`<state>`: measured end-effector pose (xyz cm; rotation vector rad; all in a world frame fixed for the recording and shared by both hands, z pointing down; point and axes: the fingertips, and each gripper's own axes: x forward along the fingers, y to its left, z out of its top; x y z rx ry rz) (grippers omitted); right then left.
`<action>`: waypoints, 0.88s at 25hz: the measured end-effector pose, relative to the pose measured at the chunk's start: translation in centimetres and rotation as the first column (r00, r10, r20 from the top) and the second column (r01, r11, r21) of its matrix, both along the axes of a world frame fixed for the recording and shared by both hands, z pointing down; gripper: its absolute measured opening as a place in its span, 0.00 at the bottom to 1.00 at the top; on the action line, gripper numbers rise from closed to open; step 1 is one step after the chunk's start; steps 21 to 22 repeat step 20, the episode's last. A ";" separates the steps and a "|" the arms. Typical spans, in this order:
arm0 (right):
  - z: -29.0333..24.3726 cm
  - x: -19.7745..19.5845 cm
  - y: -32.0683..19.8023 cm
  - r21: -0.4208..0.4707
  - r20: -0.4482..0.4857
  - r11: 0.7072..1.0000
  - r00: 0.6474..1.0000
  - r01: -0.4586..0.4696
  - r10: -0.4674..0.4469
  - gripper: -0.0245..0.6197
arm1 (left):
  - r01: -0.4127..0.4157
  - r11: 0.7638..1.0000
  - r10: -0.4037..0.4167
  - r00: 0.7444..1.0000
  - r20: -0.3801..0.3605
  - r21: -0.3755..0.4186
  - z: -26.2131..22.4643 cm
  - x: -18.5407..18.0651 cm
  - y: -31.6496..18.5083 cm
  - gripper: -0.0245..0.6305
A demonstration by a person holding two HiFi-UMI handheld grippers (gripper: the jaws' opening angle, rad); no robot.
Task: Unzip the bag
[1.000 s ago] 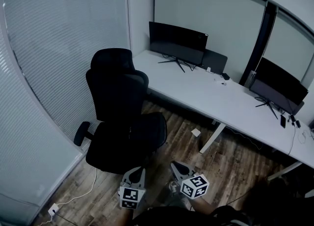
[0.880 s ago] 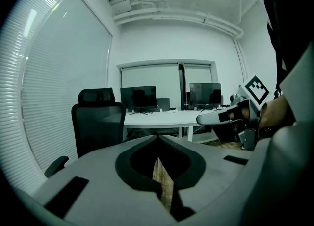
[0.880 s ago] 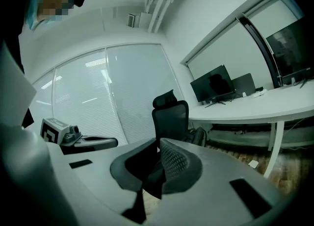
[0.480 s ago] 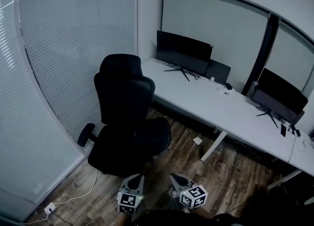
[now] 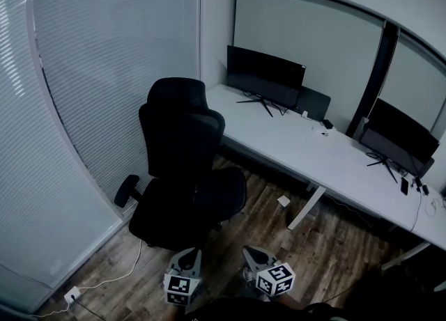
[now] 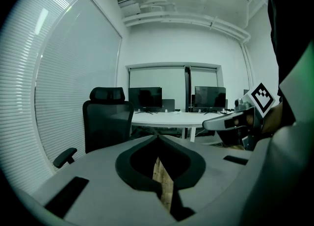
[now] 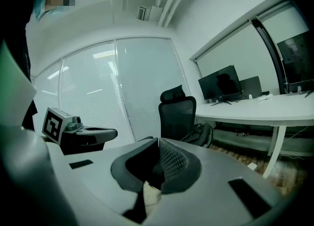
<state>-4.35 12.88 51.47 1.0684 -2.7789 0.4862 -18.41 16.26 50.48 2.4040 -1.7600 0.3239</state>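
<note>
Both closed on nothing: left tongs (image 6: 158, 137) and right tongs (image 7: 158, 141), matte grey shells with dark scalloped pads meeting at a point. Held low and side by side over a wood-plank floor (image 5: 327, 243). Ahead, a black office chair (image 5: 182, 138) with mesh back and curved headrest. On its seat, a soft, lumpy black bag (image 7: 200, 133). Beyond, a long smooth white surface (image 5: 313, 156) carrying two flat dark monitors (image 5: 265, 76).
</note>
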 end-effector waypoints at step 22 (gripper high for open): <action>-0.2 -0.5 -0.3 0.012 -0.013 1.000 1.000 0.010 -0.010 0.11 | 0.007 1.000 -0.007 1.000 -0.021 -0.009 -0.1 0.3 0.0 0.07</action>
